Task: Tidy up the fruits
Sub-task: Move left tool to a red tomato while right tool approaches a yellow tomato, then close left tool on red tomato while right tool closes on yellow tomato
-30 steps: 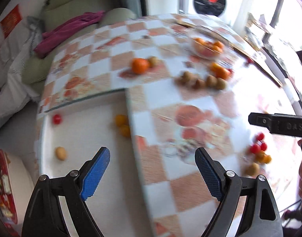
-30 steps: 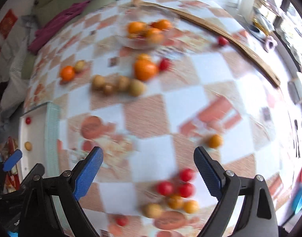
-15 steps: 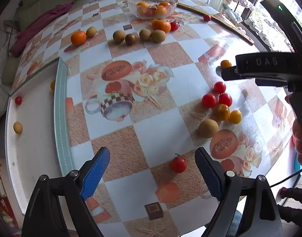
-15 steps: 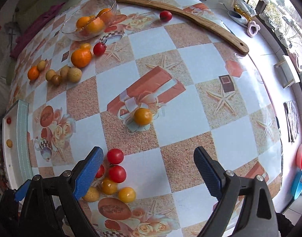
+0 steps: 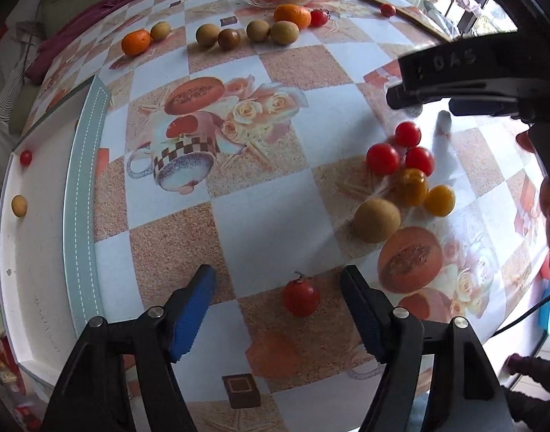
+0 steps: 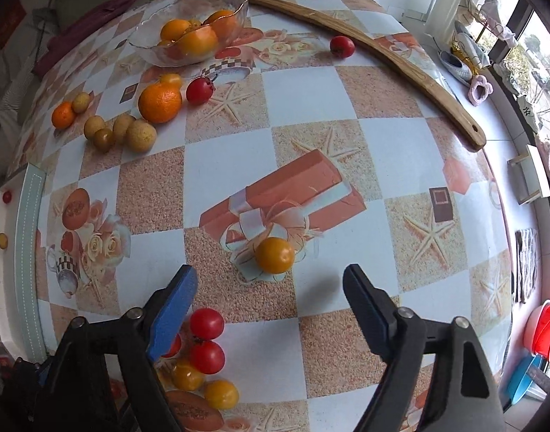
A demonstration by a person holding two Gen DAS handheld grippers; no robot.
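Down near the table's front edge, the left gripper points steeply at a checked tablecloth printed with melons, roses and starfish. Its blue-padded jaws are closing, with a red cherry tomato lying between them on the cloth; the pads stand clear of it on both sides, so nothing is held. Just to the right lies a cluster of red and yellow cherry tomatoes with a tan round fruit touching its near side.

Likewise the right gripper points down at the cloth, its jaws closing and gripping nothing. A yellow cherry tomato sits just beyond the fingertips, roughly centred between them, on a printed gift box.

Farther back, a glass bowl holds oranges. Near it lie a loose orange, a red tomato, a row of tan fruits and a smaller orange. A long wooden stick curves along the far right edge, with another red tomato beside it. On a white surface to the left sit two small fruits, well apart.
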